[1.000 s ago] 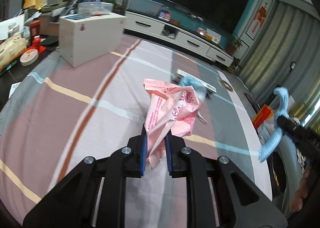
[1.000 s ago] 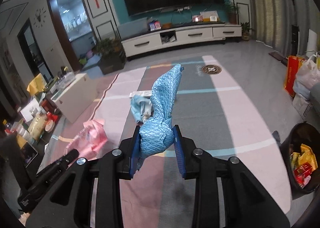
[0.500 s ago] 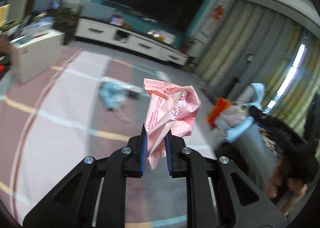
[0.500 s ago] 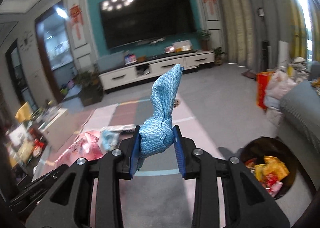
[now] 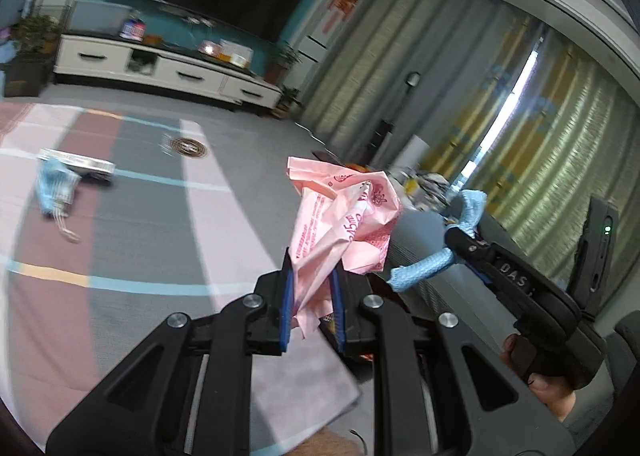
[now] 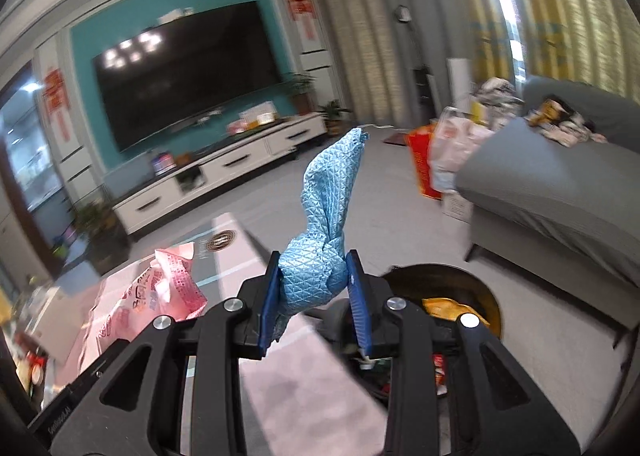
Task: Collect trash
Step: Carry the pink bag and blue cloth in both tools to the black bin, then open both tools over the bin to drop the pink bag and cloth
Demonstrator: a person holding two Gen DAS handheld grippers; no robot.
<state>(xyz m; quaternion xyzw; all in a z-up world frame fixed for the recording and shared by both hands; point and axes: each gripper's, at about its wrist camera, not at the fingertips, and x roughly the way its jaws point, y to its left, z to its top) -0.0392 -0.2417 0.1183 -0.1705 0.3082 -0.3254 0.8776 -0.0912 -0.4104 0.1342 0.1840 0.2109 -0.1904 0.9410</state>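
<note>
Both views have swung away from the rug toward the sofa, and the trash bin (image 6: 440, 296) now sits just below my right tongs (image 6: 314, 296), closed on the blue cloth (image 6: 328, 215). My left tongs (image 5: 310, 296) stay nearly closed on the pink plastic bag (image 5: 340, 215). Advice: centre each load over the bin opening before releasing, one at a time

Two tools (image 5: 311, 298) (image 6: 314, 296), one bin (image 6: 486, 292)
</note>
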